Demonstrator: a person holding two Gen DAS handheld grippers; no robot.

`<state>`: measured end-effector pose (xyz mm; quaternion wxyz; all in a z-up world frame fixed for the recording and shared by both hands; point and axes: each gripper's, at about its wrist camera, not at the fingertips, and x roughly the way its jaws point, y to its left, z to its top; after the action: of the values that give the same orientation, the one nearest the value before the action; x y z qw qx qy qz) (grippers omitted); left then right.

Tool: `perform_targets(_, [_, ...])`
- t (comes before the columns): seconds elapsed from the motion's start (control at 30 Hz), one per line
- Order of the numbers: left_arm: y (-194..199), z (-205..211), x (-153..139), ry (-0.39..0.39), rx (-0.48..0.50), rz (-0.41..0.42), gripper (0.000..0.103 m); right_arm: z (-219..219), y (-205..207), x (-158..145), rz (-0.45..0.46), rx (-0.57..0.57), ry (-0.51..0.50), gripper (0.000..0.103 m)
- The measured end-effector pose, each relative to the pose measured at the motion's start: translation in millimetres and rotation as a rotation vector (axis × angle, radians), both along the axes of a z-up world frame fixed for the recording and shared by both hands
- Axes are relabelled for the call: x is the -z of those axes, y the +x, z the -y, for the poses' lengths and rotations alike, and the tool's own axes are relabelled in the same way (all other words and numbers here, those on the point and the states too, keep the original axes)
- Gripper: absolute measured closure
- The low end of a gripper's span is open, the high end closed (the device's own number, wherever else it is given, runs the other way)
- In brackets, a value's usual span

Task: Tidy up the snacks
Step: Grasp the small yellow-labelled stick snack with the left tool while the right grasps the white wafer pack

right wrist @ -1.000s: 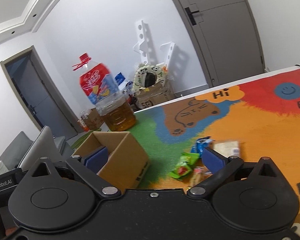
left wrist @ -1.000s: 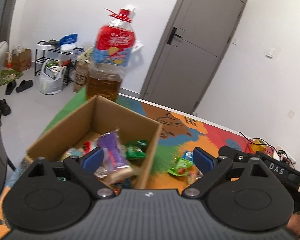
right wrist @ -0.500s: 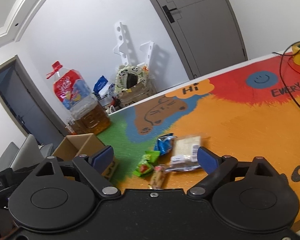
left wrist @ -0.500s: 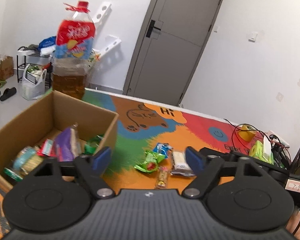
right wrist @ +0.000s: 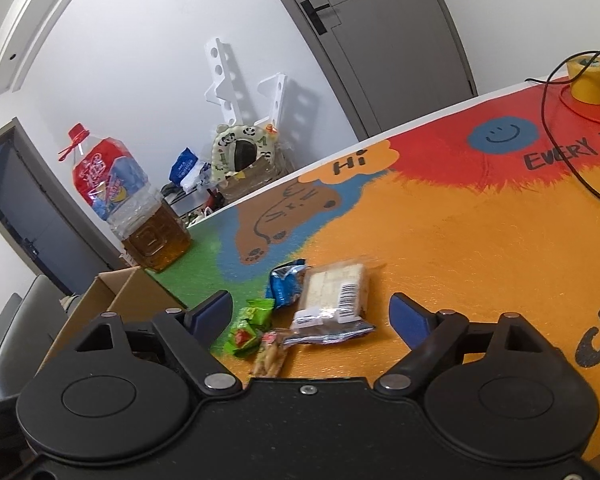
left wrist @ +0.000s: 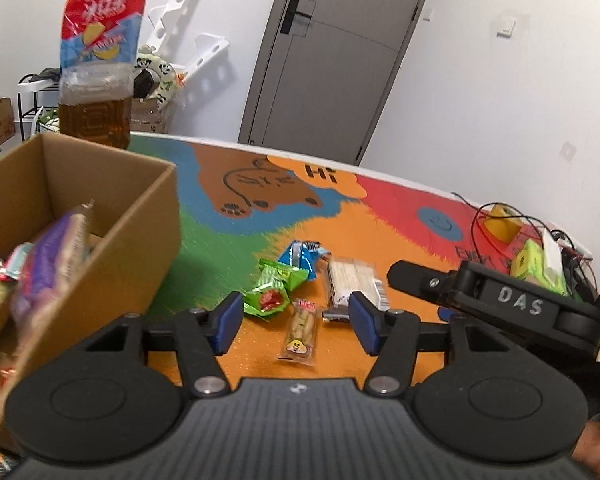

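White walls and a grey door (left wrist: pixel 332 52) stand behind a table covered by a bright cartoon mat (left wrist: pixel 384 224) that reads "Hi" in an orange cloud, with "EVERY" beside a blue smiley in the right wrist view. At the far left corner of the mat stands a big oil jug (left wrist: pixel 96 64) with a red and blue label; its characters are too blurred to read. A cardboard box (left wrist: pixel 132 224) sits just in front of it, already holding several snack packets (left wrist: pixel 52 264). On the orange part of the mat lie four loose snacks close together: a green packet (left wrist: pixel 270 290), a blue packet (left wrist: pixel 302 256), a clear-wrapped wafer pack (right wrist: pixel 332 294) bearing a barcode, and a small biscuit-stick packet (left wrist: pixel 300 330) with a chick face printed on it. The right tool's body shows "DAS" in the left wrist view. The left gripper (left wrist: pixel 294 320) has just been closing; its jaws stand half apart above the biscuit-stick packet, pressing on nothing. The right gripper (right wrist: pixel 310 314) has just narrowed a little too, yet gapes wide around the wafer pack without touching it
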<state>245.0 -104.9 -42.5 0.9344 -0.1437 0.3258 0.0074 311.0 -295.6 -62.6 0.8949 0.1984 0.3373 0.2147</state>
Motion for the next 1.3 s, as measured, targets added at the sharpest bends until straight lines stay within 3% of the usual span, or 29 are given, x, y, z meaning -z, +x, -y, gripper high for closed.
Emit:
perform_targets(0.43, [36.8, 10.3, 42.8, -0.012, -0.004, -0.096, 0.055, 0.6, 8.7, 12.7, -0.025, -0.004, -0.019, 0.017])
perform_targets(0.53, [40.4, 11.3, 49.3, 0.010, -0.005, -0.094, 0.066, -5.6, 14.4, 15.1, -0.033, -0.011, -0.030, 0.017])
perform_targets(0.63, [42.1, 8.6, 50.3, 0.011, -0.007, -0.105, 0.086, -12.1, 20.0, 17.1, -0.040, -0.020, -0.046, 0.017])
perform_targets(0.87, [31.8, -7.6, 37.8, -0.034, -0.017, -0.077, 0.087, -28.2, 29.8, 22.2, -0.049, -0.026, -0.104, 0.017])
perform_targets(0.97, [28.3, -13.9, 29.2, -0.041, -0.025, -0.054, 0.087, -33.5, 32.6, 26.2, -0.063, -0.023, -0.129, 0.026])
perform_targets(1.1, [24.7, -19.5, 22.3, -0.049, -0.030, -0.035, 0.087, -41.7, 31.6, 29.5, -0.062, -0.034, -0.181, 0.049])
perform_targets(1.2, [20.0, -22.4, 17.7, -0.057, -0.032, -0.023, 0.087, -39.7, 27.4, 25.9, -0.061, -0.027, -0.182, 0.057])
perform_targets(1.3, [12.9, -24.3, 10.5, -0.063, -0.033, -0.003, 0.087, -37.0, 20.4, 20.6, -0.047, -0.017, -0.172, 0.059])
